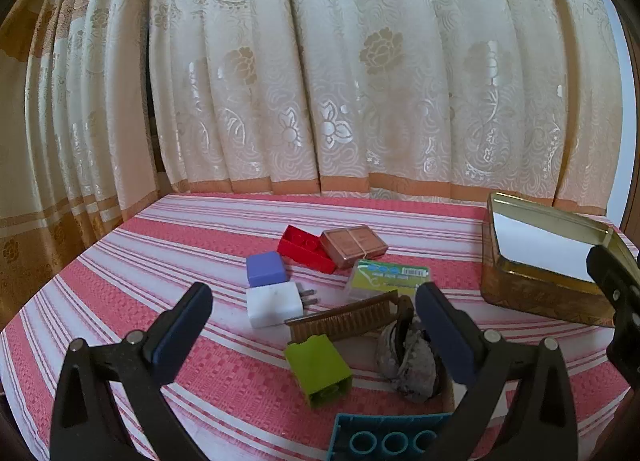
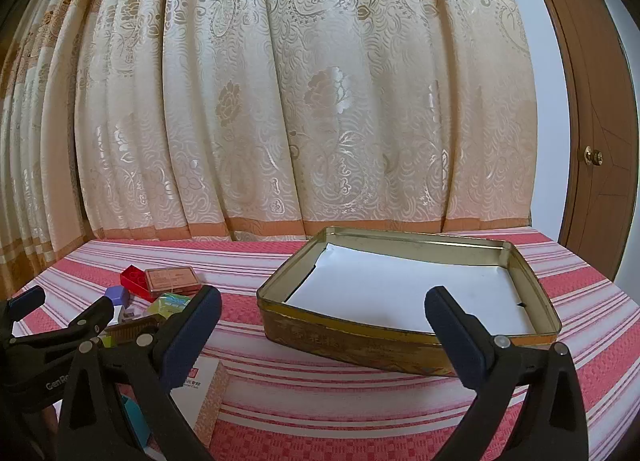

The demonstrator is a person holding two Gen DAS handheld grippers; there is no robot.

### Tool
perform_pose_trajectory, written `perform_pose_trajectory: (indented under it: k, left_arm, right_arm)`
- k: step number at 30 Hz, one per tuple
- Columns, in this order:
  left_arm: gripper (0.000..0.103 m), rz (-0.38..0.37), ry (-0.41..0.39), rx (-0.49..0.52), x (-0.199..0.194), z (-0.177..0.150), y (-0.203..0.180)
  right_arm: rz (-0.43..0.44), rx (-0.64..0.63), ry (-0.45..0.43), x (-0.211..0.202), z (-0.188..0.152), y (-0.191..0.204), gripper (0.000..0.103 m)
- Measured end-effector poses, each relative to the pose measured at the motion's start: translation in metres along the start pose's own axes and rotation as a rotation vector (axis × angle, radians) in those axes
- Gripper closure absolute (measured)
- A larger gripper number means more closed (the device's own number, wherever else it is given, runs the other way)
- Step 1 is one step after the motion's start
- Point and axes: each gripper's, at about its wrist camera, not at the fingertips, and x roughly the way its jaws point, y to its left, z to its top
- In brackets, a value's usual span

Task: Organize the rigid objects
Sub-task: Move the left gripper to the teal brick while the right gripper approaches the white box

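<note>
A heap of small items lies on the striped cloth in the left wrist view: a lime green block (image 1: 320, 371), a brown comb (image 1: 344, 319), a white plug adapter (image 1: 274, 305), a purple cube (image 1: 265, 268), a red brick (image 1: 306, 249), a copper-coloured case (image 1: 354, 245), a green-labelled box (image 1: 386, 279), a grey hair clip (image 1: 412, 361) and a teal brick (image 1: 384, 439). My left gripper (image 1: 314, 335) hangs open over the heap, touching nothing. The gold tin (image 2: 404, 337), lined with white paper, stands open. My right gripper (image 2: 322, 329) is open just in front of the tin, empty.
A patterned cream curtain (image 2: 304, 101) hangs right behind the table. A wooden door (image 2: 596, 133) stands at the far right. A patterned card box (image 2: 208, 393) lies near the table's front edge. In the right wrist view the left gripper (image 2: 52, 325) sits at the left.
</note>
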Motion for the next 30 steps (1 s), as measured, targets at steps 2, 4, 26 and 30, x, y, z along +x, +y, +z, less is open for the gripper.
perform_pose_trajectory:
  k: [2, 4, 26, 30]
  left_arm:
    - [0.0, -0.002, 0.004, 0.0, 0.0003, -0.0006, 0.0008]
    - [0.0, -0.003, 0.006, 0.001, 0.0002, -0.0008, 0.0012]
    - [0.0, -0.01, 0.007, 0.003, -0.0003, -0.0024, -0.0008]
    - [0.0, -0.011, 0.007, 0.004, -0.0005, -0.0023, -0.0006]
  right_arm:
    - [-0.001, -0.001, 0.0, 0.0001, -0.0001, 0.0008, 0.0]
    - [0.0, -0.002, -0.001, 0.0, -0.0001, 0.0004, 0.0]
    - [0.003, -0.011, 0.013, 0.0005, 0.0014, 0.0024, 0.0]
    - [0.002, -0.011, 0.013, 0.0006, 0.0017, 0.0032, 0.0]
